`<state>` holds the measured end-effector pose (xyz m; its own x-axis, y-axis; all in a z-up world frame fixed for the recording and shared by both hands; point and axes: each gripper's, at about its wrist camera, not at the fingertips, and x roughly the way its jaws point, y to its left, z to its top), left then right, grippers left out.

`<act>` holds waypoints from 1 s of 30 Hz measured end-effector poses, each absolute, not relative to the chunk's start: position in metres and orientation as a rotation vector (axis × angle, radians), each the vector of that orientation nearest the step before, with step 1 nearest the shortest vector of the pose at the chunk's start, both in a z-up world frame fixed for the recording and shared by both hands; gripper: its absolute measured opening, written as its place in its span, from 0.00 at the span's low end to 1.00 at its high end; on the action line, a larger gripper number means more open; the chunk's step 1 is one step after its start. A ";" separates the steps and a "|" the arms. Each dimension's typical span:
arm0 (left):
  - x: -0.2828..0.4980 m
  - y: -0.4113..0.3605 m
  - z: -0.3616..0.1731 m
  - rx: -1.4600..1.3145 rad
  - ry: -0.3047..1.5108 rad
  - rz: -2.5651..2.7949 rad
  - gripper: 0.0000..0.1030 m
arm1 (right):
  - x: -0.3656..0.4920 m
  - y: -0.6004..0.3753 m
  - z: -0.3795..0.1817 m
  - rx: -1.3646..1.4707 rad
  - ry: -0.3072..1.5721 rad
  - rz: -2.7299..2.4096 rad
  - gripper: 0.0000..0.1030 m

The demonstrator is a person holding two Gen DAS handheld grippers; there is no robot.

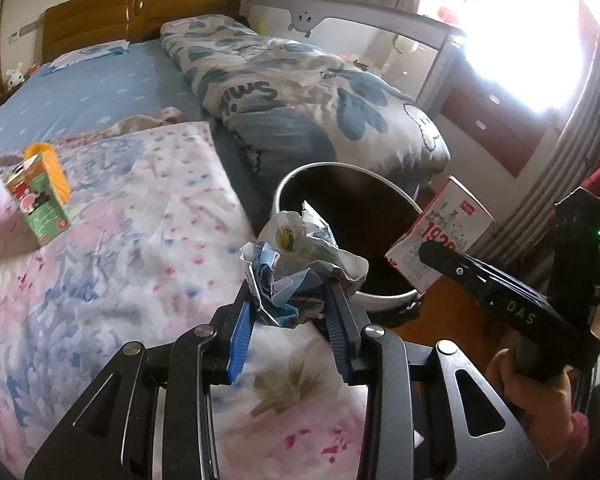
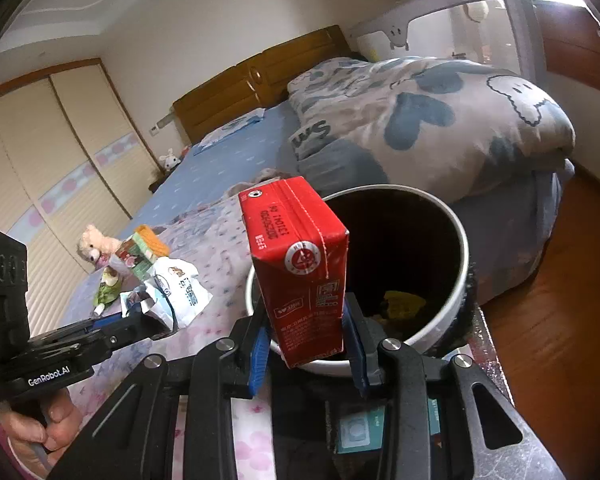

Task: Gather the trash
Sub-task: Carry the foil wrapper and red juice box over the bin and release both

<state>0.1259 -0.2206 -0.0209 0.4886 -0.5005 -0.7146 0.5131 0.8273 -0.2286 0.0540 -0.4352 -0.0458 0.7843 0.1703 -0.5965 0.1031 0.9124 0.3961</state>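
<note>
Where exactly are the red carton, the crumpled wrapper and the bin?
red carton (image 2: 300,264): right wrist view, on its front face.
crumpled wrapper (image 1: 296,264): left wrist view, on its bunched middle.
bin (image 2: 460,232): right wrist view, on its white rim.

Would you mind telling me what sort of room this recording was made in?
Almost certainly a home bedroom. A bed with a wooden headboard carries a rolled cartoon-print duvet, closet sliding doors line one wall, and a small plush bear sits on the floral bedspread.
</note>
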 end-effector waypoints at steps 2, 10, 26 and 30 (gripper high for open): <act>0.127 -0.227 -0.020 0.026 0.861 -0.622 0.32 | 0.055 -0.440 -0.046 0.433 0.674 0.030 0.33; 0.134 -0.246 -0.019 0.055 0.859 -0.638 0.32 | 0.059 -0.450 -0.044 0.433 0.675 0.013 0.33; 0.156 -0.273 -0.024 0.082 0.879 -0.640 0.32 | 0.077 -0.464 -0.049 0.439 0.702 -0.006 0.33; 0.160 -0.278 -0.026 0.093 0.885 -0.642 0.32 | 0.080 -0.465 -0.050 0.437 0.706 -0.010 0.33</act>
